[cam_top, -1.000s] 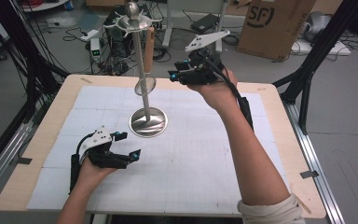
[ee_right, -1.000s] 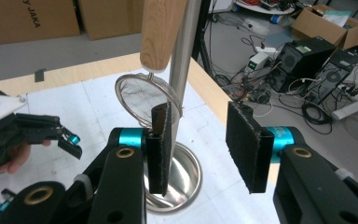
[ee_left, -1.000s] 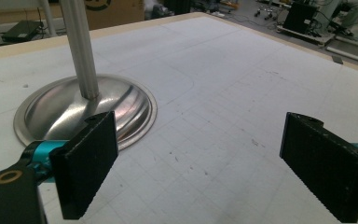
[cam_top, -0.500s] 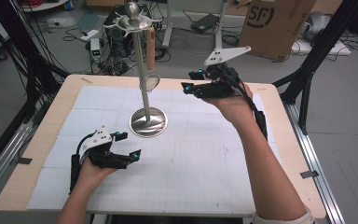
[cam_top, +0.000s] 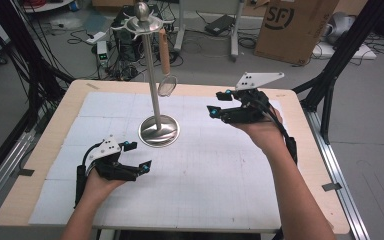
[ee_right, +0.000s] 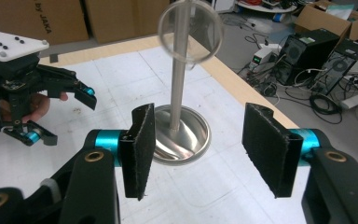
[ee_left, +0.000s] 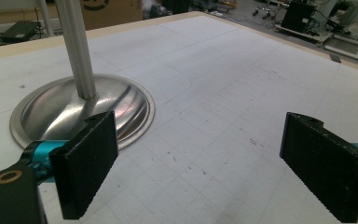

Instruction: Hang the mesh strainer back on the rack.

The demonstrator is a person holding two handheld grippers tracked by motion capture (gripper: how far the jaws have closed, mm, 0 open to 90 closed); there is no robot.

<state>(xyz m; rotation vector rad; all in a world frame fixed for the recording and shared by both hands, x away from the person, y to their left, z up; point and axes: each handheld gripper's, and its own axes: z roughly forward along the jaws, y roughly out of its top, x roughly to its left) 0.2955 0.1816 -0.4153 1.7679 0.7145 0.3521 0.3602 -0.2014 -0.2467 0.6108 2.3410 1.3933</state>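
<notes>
A metal stand (cam_top: 159, 131) with a round base and a tall pole stands left of the table's middle. From its top hangs a utensil (cam_top: 167, 85) with a wooden handle and a round rimmed head. My right gripper (cam_top: 219, 102) is held above the table to the right of the stand, open and empty, its jaws pointing left at the pole. In the right gripper view (ee_right: 198, 149) the utensil's head (ee_right: 189, 30) hangs in front of the pole, above the base (ee_right: 186, 140). My left gripper (cam_top: 139, 156) rests low, near the base's front left, open and empty (ee_left: 205, 172).
A white gridded mat (cam_top: 220, 170) covers the wooden table (cam_top: 310, 165). A cardboard box (cam_top: 292, 25), a computer case (cam_top: 125, 35) and loose cables lie on the floor behind. Black frame legs (cam_top: 330, 85) stand at the right edge. The left gripper (ee_right: 70, 120) shows beyond the right jaws.
My right gripper has drawn back from the stand, moving right and toward me with its jaws empty. The hanging utensil's head has swung slightly right. The left gripper stayed put.
</notes>
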